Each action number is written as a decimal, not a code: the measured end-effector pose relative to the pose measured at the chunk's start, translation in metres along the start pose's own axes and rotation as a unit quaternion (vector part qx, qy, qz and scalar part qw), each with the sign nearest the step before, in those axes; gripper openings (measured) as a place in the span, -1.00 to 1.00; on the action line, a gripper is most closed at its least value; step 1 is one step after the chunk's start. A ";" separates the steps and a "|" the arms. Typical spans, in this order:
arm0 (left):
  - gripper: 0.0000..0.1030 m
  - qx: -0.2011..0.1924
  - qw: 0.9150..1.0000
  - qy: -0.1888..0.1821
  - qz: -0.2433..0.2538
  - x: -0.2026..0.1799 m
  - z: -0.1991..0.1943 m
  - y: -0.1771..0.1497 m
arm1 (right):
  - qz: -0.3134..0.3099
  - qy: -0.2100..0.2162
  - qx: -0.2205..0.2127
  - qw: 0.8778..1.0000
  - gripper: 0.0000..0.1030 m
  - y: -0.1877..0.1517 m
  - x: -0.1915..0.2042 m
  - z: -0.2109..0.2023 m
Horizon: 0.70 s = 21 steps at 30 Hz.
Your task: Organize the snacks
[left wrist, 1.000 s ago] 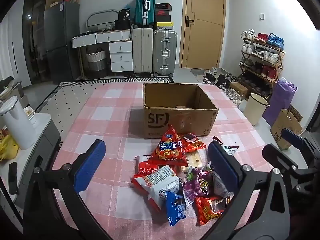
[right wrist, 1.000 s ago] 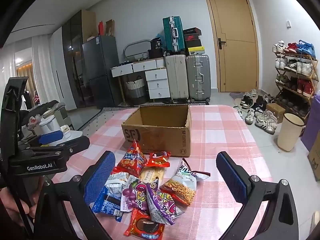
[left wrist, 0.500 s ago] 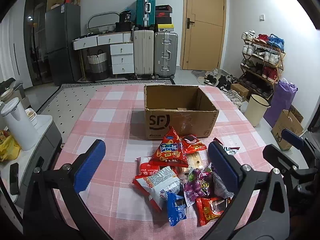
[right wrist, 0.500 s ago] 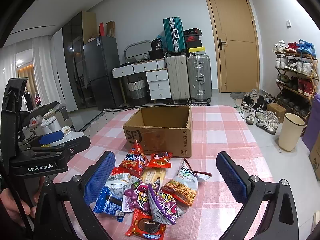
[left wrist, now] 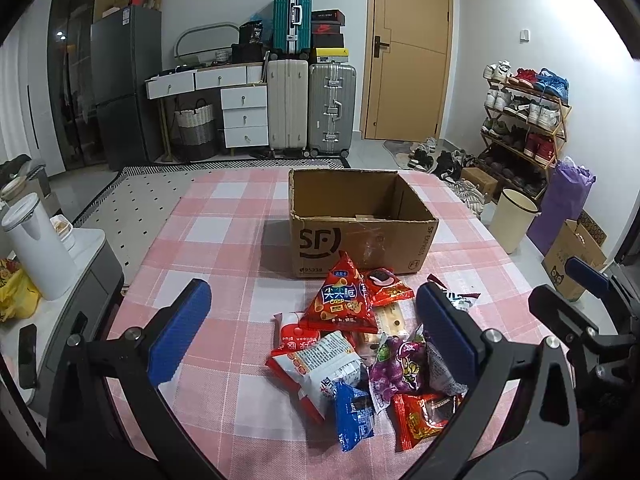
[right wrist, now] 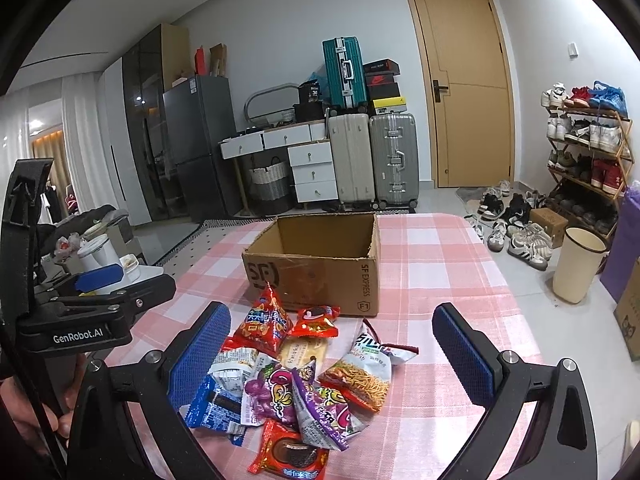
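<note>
An open cardboard box [left wrist: 362, 236] marked SF stands on the pink checked tablecloth [left wrist: 216, 232]; it also shows in the right wrist view [right wrist: 316, 272]. A pile of snack packets [left wrist: 360, 344] lies in front of it, with a red triangular crisp bag [left wrist: 340, 300] on top, a blue packet [left wrist: 354, 416] and purple packets [right wrist: 296, 396] nearer me. My left gripper [left wrist: 316, 336] is open and empty above the pile's left part. My right gripper [right wrist: 332, 356] is open and empty above the pile. The box looks empty.
A white side cabinet with a kettle [left wrist: 36, 248] stands left of the table. A cream bin [left wrist: 514, 220], a purple bag and cardboard boxes are on the floor to the right. Suitcases [left wrist: 312, 108], drawers and a shoe rack [left wrist: 524, 124] line the far walls.
Both grippers have stayed open. The views have shifted only slightly; the snacks and box have not moved.
</note>
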<state>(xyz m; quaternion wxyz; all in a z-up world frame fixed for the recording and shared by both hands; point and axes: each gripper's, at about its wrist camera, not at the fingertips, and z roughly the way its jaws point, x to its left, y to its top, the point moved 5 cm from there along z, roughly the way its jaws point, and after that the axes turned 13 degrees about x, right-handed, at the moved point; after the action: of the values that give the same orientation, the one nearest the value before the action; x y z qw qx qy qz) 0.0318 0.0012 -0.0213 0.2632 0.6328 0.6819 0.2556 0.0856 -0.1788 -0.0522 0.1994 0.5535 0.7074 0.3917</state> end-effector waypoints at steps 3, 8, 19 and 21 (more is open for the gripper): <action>0.98 0.001 1.000 -0.001 0.000 0.001 0.001 -0.001 | 0.000 0.001 0.000 1.000 0.99 0.000 0.000 -0.001; 0.98 0.002 1.000 -0.002 -0.007 0.003 0.001 -0.002 | -0.005 0.001 -0.002 1.000 0.99 0.000 0.002 0.000; 0.98 0.004 1.000 -0.004 -0.007 0.003 0.002 -0.003 | -0.006 0.004 -0.001 1.000 0.99 0.000 0.007 0.001; 0.98 0.006 1.000 -0.005 -0.008 0.003 0.003 -0.003 | -0.005 0.005 -0.002 1.000 0.99 0.000 0.007 0.000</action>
<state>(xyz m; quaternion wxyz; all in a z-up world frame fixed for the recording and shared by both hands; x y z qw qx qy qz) 0.0317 0.0038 -0.0261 0.2653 0.6304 0.6867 0.2463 0.0837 -0.1721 -0.0514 0.1987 0.5473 0.7106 0.3950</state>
